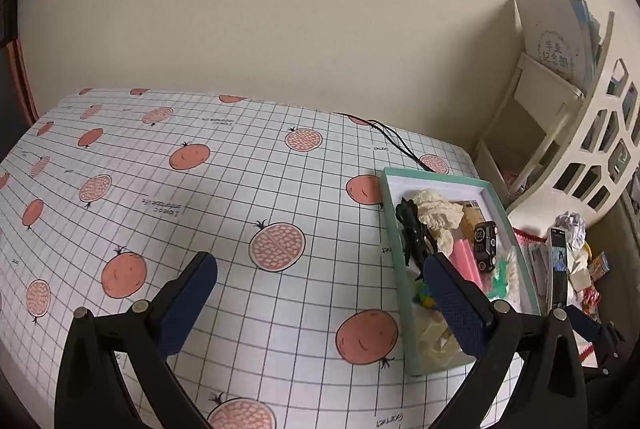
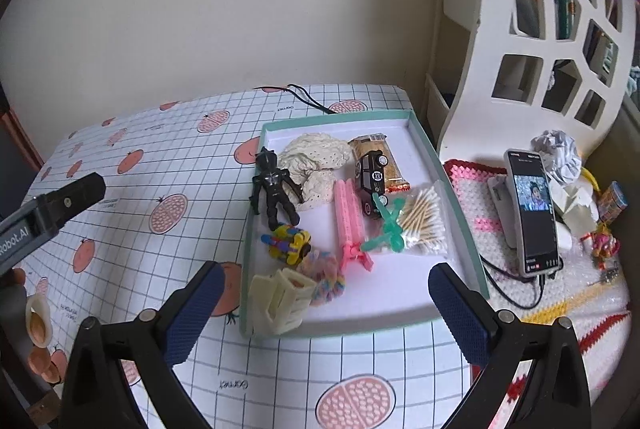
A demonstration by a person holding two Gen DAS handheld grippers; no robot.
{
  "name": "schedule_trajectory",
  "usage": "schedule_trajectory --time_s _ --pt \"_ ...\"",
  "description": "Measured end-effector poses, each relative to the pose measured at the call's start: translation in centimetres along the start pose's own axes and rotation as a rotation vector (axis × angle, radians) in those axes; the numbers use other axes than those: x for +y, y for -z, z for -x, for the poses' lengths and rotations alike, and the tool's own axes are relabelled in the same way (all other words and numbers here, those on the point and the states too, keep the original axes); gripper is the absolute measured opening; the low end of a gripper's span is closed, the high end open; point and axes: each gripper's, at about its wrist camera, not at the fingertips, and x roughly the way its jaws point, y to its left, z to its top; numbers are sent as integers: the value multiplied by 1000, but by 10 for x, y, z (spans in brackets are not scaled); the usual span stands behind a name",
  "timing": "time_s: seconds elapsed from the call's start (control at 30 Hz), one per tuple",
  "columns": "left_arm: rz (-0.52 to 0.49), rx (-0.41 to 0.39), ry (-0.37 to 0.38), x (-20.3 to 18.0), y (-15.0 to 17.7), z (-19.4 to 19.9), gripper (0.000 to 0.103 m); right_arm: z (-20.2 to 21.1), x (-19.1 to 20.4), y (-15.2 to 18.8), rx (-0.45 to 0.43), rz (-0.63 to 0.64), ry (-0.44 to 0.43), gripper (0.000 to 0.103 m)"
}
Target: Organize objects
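- Right gripper (image 2: 324,303): fingers spread wide, nothing between them, hovering over the near edge of the tray (image 2: 456,181).
- Tray, teal rim, white floor, sits on the grid tablecloth (image 2: 180,157) at 12 o'clock from the right gripper.
- Cream plastic piece (image 2: 280,301) in the tray's near-left corner, just ahead of the left blue pad (image 2: 192,313), apart from it.
- Pastel hair tie (image 2: 326,277) touching the cream piece at its 2 o'clock.
- Yellow-blue toy (image 2: 288,243) beyond that; black figure (image 2: 274,189) lies at 11 o'clock along the tray's left wall.
- Pink clip (image 2: 350,221) mid-tray, green clip (image 2: 384,229) beside it, bag of cotton swabs (image 2: 424,221) at 1 o'clock.
- Black toy car (image 2: 372,181) lies partly on a snack packet (image 2: 380,153); cream lace cloth (image 2: 316,157) far-left of it.
- Phone (image 2: 534,209) propped upright on a crochet mat (image 2: 480,229), 2 o'clock, outside the tray.
- Left gripper (image 1: 320,303): fingers spread wide, empty, over bare tablecloth; its right pad (image 1: 456,305) overlaps the tray's left side in the left wrist view, contact unclear.
- Left gripper body appears at 9 o'clock in the right view, a hand (image 2: 36,333) holding it low at the left edge.
- White shelf (image 2: 560,29) stands at 1 o'clock past the table.
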Motion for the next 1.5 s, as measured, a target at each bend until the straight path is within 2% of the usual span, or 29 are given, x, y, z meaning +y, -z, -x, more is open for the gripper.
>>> schedule_trajectory --time_s 0.23,0.6,0.77,1.1,1.3,1.5 --pt "39 -23 70 11 10 26 103 15 5 18 -15 10 -2 103" --pt "-37 -54 22 14 45 47 103 27 9 51 -15 5 -10 103" --pt "-29 -45 44 21 68 51 103 28 11 72 -10 -4 -7 103" --pt "-8 -14 25 36 117 48 103 21 20 118 -9 -2 -21 103" --pt "-5 41 23 42 144 34 103 12 22 139 12 0 -5 103" --pt "-19 98 -17 42 167 17 103 2 22 151 23 4 15 103"
